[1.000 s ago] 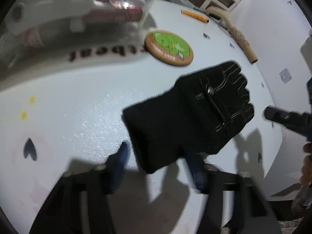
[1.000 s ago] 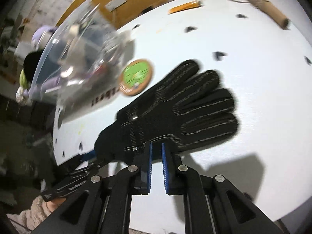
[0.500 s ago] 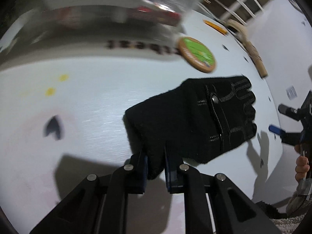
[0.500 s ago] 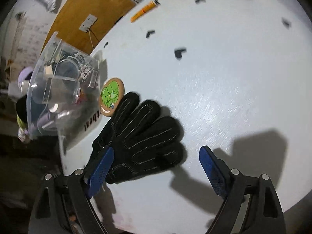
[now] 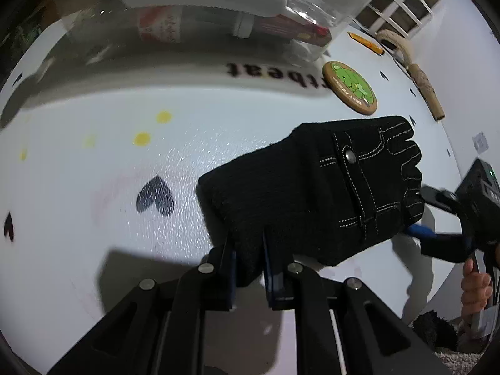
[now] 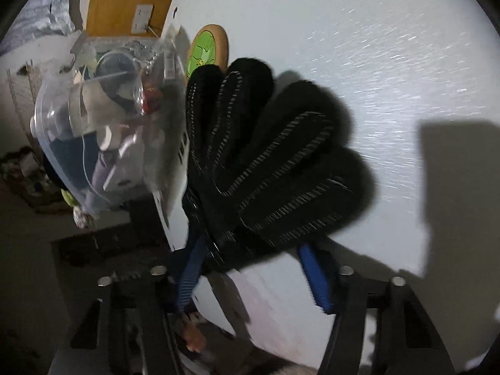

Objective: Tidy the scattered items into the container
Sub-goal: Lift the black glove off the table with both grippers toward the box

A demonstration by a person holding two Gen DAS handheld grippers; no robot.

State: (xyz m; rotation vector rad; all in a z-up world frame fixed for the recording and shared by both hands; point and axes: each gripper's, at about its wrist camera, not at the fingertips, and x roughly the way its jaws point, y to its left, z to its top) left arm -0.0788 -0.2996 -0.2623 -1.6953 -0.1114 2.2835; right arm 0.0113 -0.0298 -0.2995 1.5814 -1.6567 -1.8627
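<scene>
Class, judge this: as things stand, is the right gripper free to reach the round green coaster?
Probably not directly: the black glove, clamped by the left gripper, lies between the right gripper and the coaster.

On my left, bare white table (image 5: 93, 187) is lying open beside the black glove (image 5: 312, 193). Ahead, the clear container (image 5: 218, 15) is blocking the far side, with the round green coaster (image 5: 350, 87) sitting just before it. My right gripper (image 5: 418, 215) is crowding the glove's fingertips; past them open tabletop is stretching away.
</scene>
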